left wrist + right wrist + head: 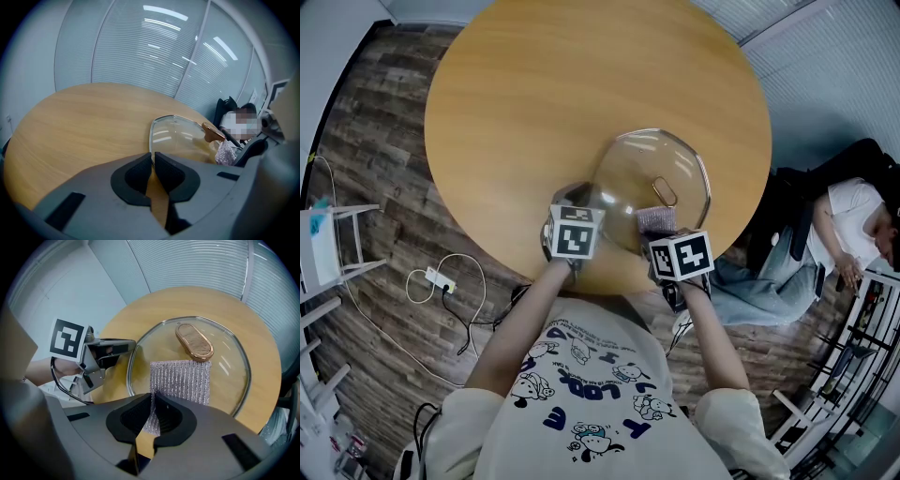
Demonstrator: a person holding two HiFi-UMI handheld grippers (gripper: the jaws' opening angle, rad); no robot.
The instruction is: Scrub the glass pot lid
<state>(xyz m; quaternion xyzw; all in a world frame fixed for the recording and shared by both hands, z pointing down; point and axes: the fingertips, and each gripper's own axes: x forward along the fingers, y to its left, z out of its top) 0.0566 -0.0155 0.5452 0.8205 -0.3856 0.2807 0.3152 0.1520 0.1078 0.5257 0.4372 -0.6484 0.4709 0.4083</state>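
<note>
The left gripper [153,157] is pinching the near rim of the glass lid [178,136], jaws closed on it; the right gripper [153,399] is clamping a silver scrub cloth [180,378] that is lying on the lid, over the bench [534,84].

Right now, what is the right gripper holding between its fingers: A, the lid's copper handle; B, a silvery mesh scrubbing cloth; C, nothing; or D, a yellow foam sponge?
B: the right gripper is shut on an edge of the silvery mesh scrubbing cloth, which lies spread on the round glass pot lid.
</note>
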